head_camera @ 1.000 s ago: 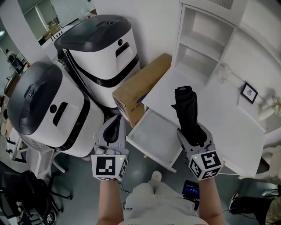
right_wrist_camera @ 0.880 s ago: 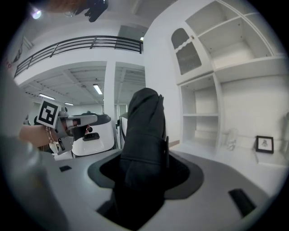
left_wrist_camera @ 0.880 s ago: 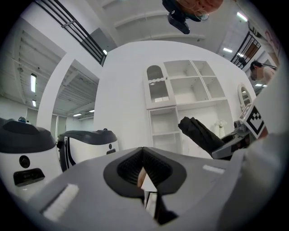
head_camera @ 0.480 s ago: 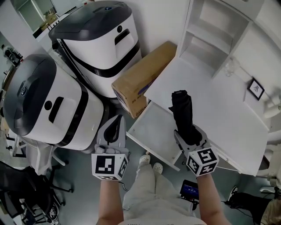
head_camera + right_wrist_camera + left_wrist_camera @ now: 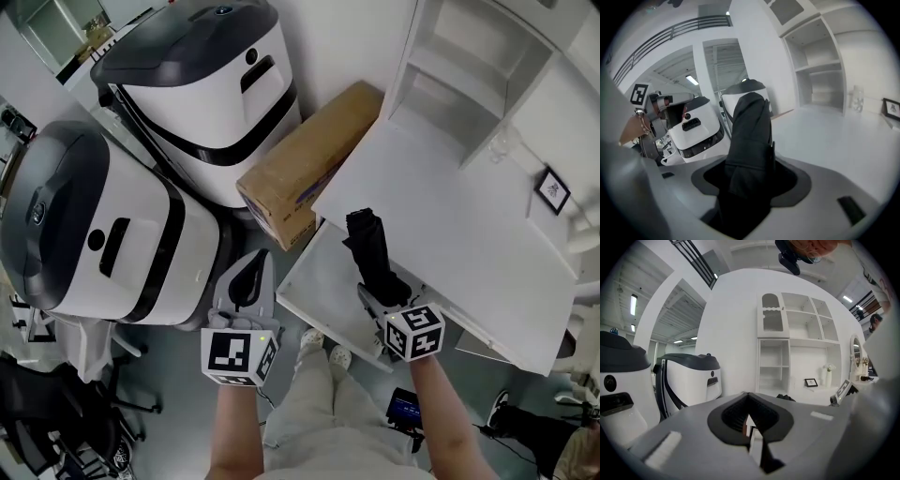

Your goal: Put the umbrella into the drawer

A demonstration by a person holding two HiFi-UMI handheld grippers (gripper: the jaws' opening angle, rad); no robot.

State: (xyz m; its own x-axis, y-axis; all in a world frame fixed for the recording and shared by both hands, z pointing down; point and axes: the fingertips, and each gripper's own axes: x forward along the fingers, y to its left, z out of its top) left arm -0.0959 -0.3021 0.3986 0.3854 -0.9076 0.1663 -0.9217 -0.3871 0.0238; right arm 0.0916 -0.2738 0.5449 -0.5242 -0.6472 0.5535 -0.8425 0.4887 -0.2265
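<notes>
A folded black umbrella [image 5: 367, 246] sticks out of my right gripper [image 5: 384, 286], which is shut on its lower end. In the head view the umbrella hangs over the open white drawer [image 5: 314, 281] that juts out from under the white desk [image 5: 441, 225], its free end pointing toward the desk's edge. In the right gripper view the umbrella [image 5: 749, 136] fills the gap between the jaws of that gripper [image 5: 750, 187]. My left gripper [image 5: 246, 281] is shut and holds nothing, left of the drawer; in its own view the gripper [image 5: 750, 420] faces the far shelves.
A cardboard box [image 5: 305, 164] leans between the desk and two big white-and-black machines [image 5: 197, 84] [image 5: 84, 234]. A white shelf unit [image 5: 469, 75] and a small picture frame [image 5: 553, 190] stand at the desk's back. The person's feet [image 5: 323, 349] are below the drawer's front.
Both grippers have come down. The right one carried the umbrella from above the desk top toward the open drawer and tipped it forward; the left sank slightly beside the drawer.
</notes>
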